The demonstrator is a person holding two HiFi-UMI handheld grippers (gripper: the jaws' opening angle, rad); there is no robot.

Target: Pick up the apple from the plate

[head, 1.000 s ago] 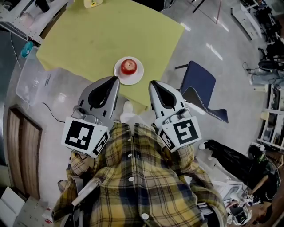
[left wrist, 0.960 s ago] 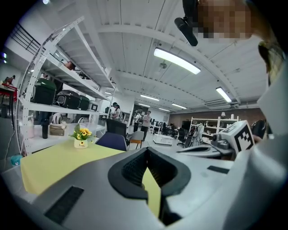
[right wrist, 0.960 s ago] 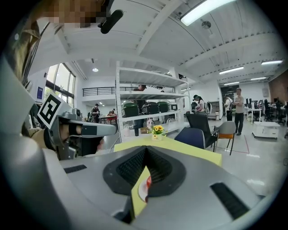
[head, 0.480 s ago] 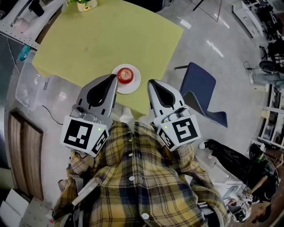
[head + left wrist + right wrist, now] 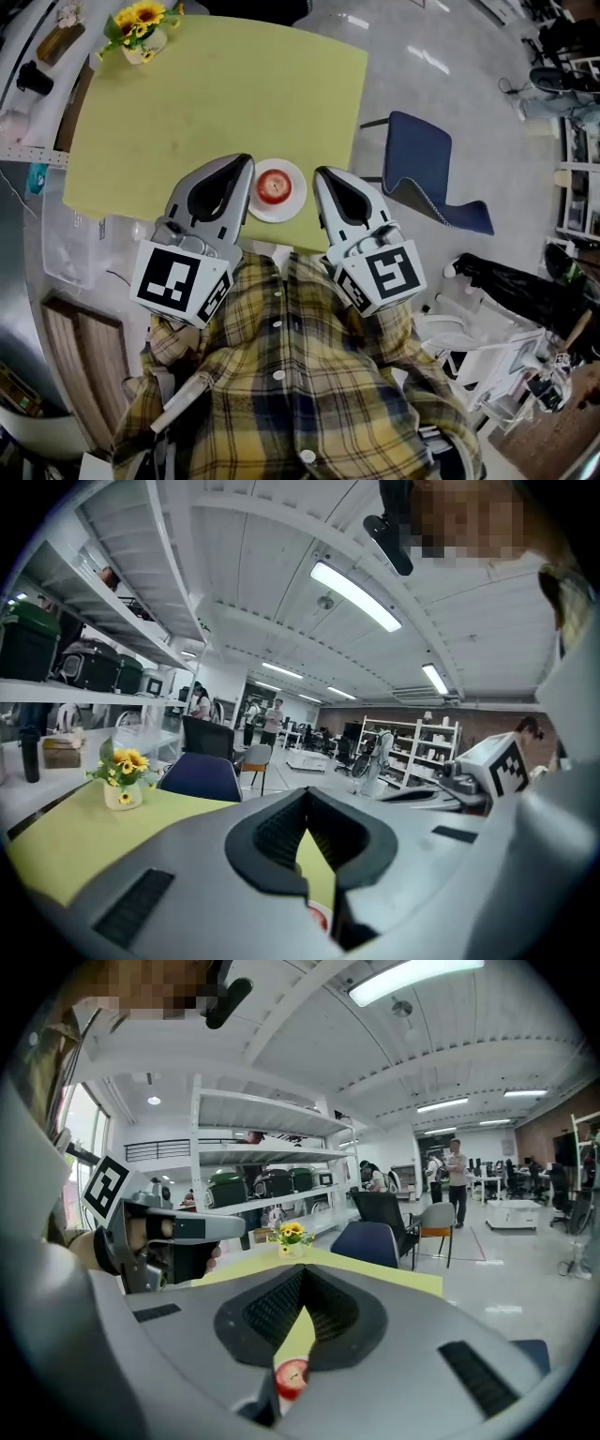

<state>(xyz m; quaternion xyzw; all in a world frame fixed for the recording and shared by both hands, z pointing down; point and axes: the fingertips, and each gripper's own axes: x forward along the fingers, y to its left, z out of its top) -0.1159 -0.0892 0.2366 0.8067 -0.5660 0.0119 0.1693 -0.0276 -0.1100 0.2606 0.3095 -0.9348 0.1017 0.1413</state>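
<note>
Apple [image 5: 273, 187] sits on the plate [image 5: 296, 202] at the counter [image 5: 187, 94] edge, just right of the left gripper [image 5: 246, 164] and left of the right gripper [image 5: 320, 175]. Both are pinched closed and empty; left looks a touch nearer.

Layout of table [image 5: 216, 103]
The apple [image 5: 274, 187] is set on the plate [image 5: 296, 199] at near edge; chair [image 5: 420, 164] is placed right.
</note>
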